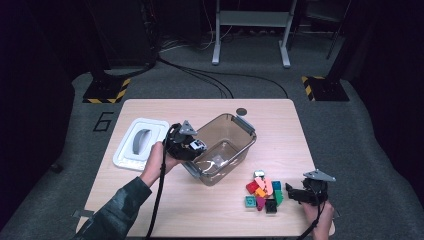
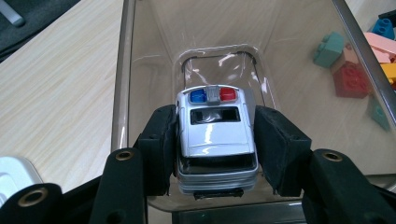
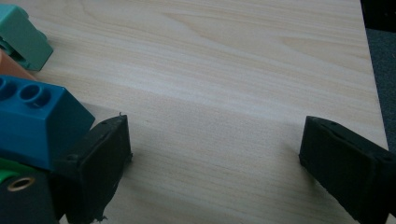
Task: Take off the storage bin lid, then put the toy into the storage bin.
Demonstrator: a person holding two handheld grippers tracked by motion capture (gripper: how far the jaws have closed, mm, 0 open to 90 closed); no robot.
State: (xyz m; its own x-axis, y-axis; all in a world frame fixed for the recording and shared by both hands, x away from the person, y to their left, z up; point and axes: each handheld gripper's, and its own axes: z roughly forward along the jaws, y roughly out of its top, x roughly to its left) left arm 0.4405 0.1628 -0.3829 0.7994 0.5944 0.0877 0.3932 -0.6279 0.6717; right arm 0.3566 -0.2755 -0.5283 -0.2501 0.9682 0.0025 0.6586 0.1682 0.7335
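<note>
Silver die-cast toy police car: clamped in left gripper, long axis pointing into clear plastic tub. Right gripper: jaws apart, empty, beside coloured plastic bricks. Surface: pale wooden table; grey carpet.

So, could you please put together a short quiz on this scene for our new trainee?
1. True or false: the left tool is closed on a toy police car.
2. What does the car hang over: A, the white lid; B, the clear tub; C, the pile of bricks?
3. Are the right tool's jaws open or shut?

Key: 1 true; 2 B; 3 open, with bare table between them.
</note>
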